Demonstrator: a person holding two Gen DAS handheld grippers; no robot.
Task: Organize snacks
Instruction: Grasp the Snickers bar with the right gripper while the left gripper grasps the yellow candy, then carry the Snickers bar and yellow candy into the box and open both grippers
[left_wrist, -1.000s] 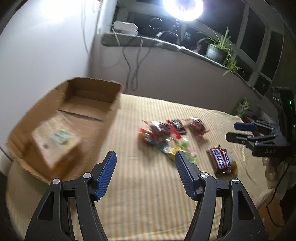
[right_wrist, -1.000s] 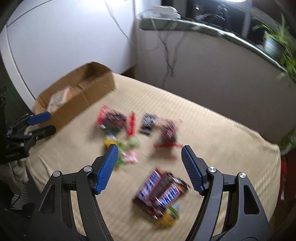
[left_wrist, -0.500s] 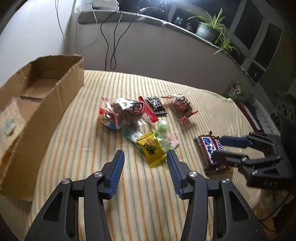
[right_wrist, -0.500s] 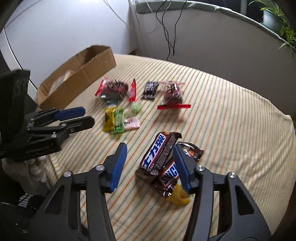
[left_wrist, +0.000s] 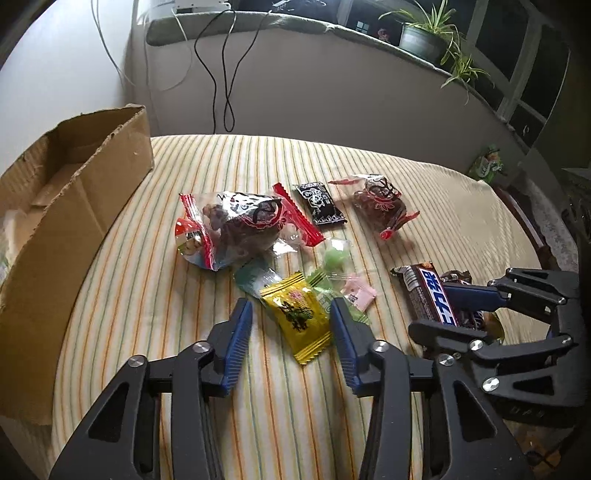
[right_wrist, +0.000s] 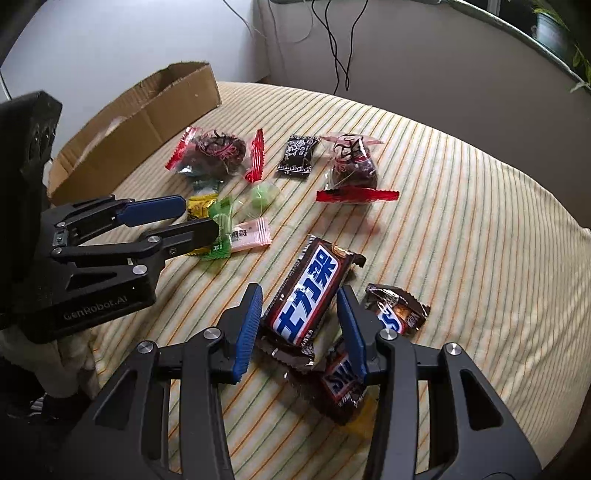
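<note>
Snacks lie on a striped cloth. My left gripper (left_wrist: 291, 325) is open, its blue fingers on either side of a yellow candy packet (left_wrist: 297, 315), not pinching it. My right gripper (right_wrist: 301, 321) is open around the near end of a brown Snickers bar (right_wrist: 308, 291), which lies on other Snickers wrappers (right_wrist: 341, 384). Two red-edged clear bags of dark sweets (left_wrist: 240, 225) (left_wrist: 380, 205), a small black packet (left_wrist: 319, 203), green candies (left_wrist: 334, 258) and a pink packet (right_wrist: 249, 236) lie beyond. An open cardboard box (left_wrist: 66, 206) stands at the left.
The table edge drops off at the right and near side. A grey wall with hanging cables (left_wrist: 221, 74) rises behind the table. A sill with potted plants (left_wrist: 424, 37) runs above it. Each gripper shows in the other's view, the left one (right_wrist: 155, 221) close beside the right.
Both grippers have come down and forward to the snacks and narrowed. The left now straddles the yellow packet and the right straddles the Snickers bar.
</note>
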